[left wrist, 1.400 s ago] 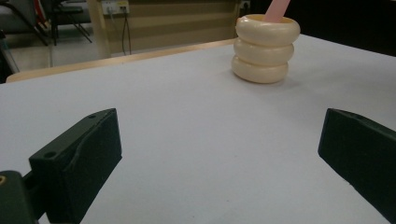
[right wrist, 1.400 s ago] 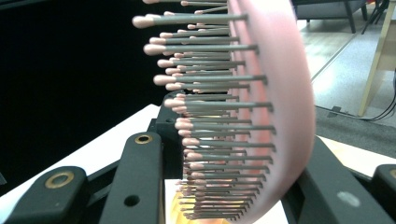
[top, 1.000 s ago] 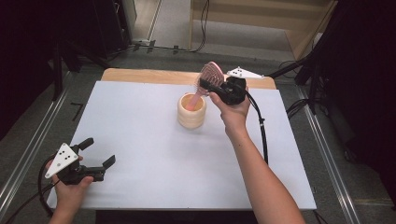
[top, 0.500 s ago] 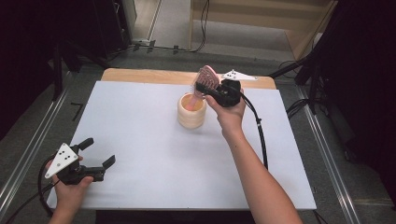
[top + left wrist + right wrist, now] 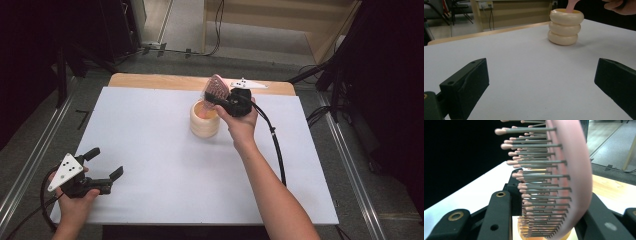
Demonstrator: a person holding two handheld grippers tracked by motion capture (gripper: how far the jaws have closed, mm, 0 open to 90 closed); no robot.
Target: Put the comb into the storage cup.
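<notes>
A pink hairbrush (image 5: 217, 89) with grey bristles stands tilted over a cream ribbed cup (image 5: 204, 120) near the table's far middle. My right gripper (image 5: 222, 98) is shut on the brush head. In the right gripper view the hairbrush (image 5: 571, 177) sits between the two black jaws of the right gripper (image 5: 549, 218), bristles facing left. The left gripper view shows the cup (image 5: 565, 30) with the pink handle (image 5: 571, 4) reaching down into its mouth. My left gripper (image 5: 106, 162) rests at the table's near left corner, open, nothing between its fingers (image 5: 466, 85).
A white mat (image 5: 150, 150) covers the table, with a wooden strip (image 5: 150, 80) along the far edge. Dark equipment and cables stand on the floor around the table. The right gripper's cable (image 5: 277, 150) trails along the forearm.
The right hand has carried the brush slightly left and lower over the cup. The left gripper has stayed where it was.
</notes>
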